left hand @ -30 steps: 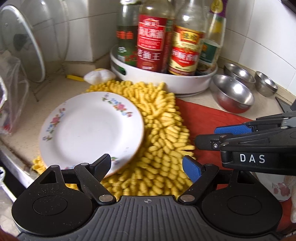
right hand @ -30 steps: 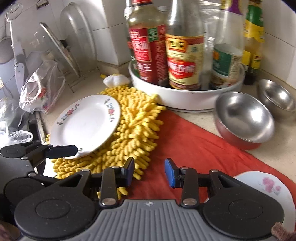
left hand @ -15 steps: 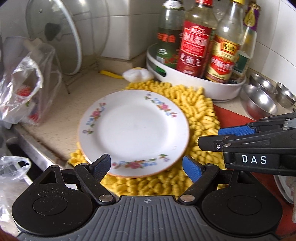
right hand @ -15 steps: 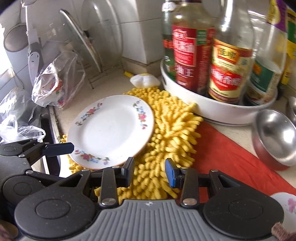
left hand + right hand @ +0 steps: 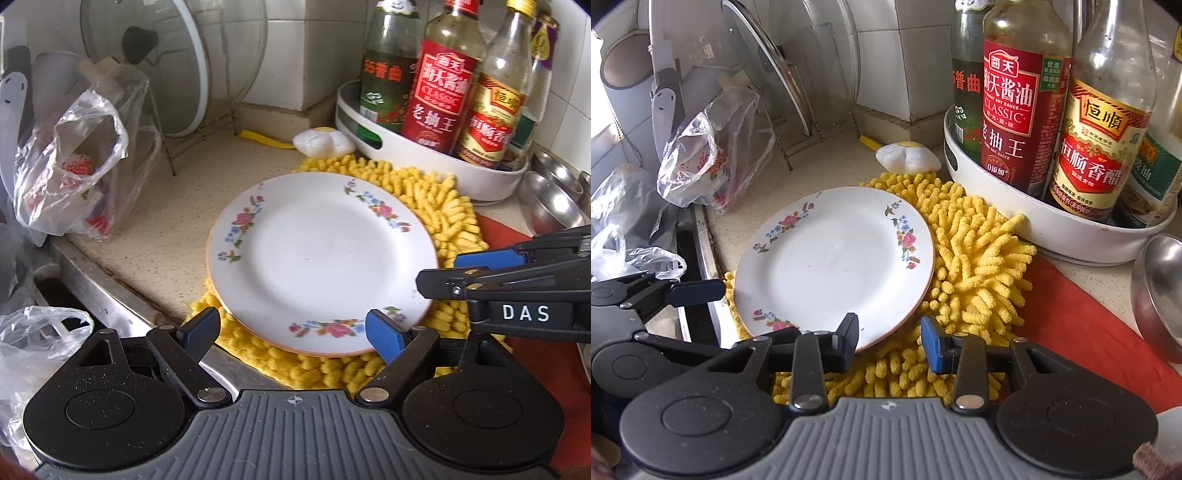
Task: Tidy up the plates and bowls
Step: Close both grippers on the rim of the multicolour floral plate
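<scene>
Left gripper (image 5: 293,330), spread wide and empty, now frames the floral plate's (image 5: 321,264) near rim, closer than before. Plate lies on the yellow chenille mat (image 5: 436,199), overhanging the worktop (image 5: 177,206) edge. Right gripper (image 5: 889,341), narrowly parted, hovers just beside that rim.

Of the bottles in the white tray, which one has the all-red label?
The soy sauce bottle, standing between the green-labelled bottle and the vinegar bottle, whose label is yellow above and red below.
</scene>
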